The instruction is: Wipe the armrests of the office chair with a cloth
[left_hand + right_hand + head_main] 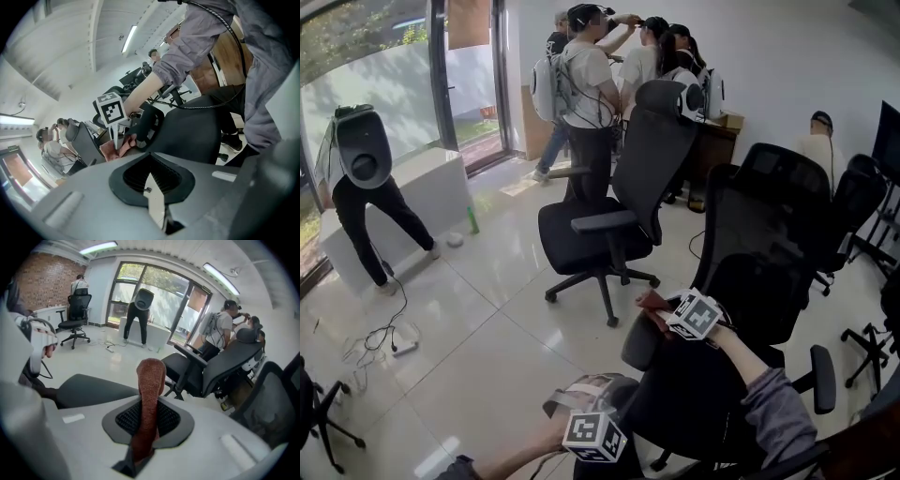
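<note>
1 cloth (150, 394) is pinched in right tongs (138, 460), best drawn flat along armrest (93, 389); left tongs (159, 208) are pressed together, empty.

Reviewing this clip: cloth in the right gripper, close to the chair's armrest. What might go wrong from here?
1. The right gripper pinches the cloth by one end only; rubbing along the armrest may pull it free or fold it over.
2. The chair looks free to roll on the glossy floor, and the left gripper is shut on nothing, so pressing may push it away.
</note>
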Tool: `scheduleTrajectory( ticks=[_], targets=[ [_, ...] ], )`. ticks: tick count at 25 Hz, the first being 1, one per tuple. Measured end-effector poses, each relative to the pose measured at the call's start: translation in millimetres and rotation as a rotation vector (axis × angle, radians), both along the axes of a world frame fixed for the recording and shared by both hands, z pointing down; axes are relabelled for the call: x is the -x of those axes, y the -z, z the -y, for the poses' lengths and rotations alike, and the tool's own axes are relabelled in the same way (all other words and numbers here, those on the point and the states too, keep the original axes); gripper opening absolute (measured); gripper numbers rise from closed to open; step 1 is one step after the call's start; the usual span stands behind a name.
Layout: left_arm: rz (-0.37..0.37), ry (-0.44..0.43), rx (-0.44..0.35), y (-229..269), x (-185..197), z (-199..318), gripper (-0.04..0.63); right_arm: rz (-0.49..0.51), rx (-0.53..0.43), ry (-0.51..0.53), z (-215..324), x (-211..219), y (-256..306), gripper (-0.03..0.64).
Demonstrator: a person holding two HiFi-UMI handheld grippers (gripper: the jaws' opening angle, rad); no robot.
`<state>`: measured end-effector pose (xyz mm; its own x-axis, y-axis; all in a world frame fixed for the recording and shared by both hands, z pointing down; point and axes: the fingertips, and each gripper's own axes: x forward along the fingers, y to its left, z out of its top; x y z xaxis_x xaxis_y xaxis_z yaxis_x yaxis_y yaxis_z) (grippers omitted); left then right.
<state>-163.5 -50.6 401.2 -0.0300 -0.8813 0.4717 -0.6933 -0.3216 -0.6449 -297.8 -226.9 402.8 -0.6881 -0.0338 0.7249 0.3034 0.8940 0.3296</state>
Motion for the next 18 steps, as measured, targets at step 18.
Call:
scheduleTrajectory(
  ticks=[18],
  targets=[
    [0.008,-0.021,0.017,-4.8,-8.6,2.1,0.017,0.081,0.011,0.034,-28.8,-2.9,4.8,0.049]
  ],
)
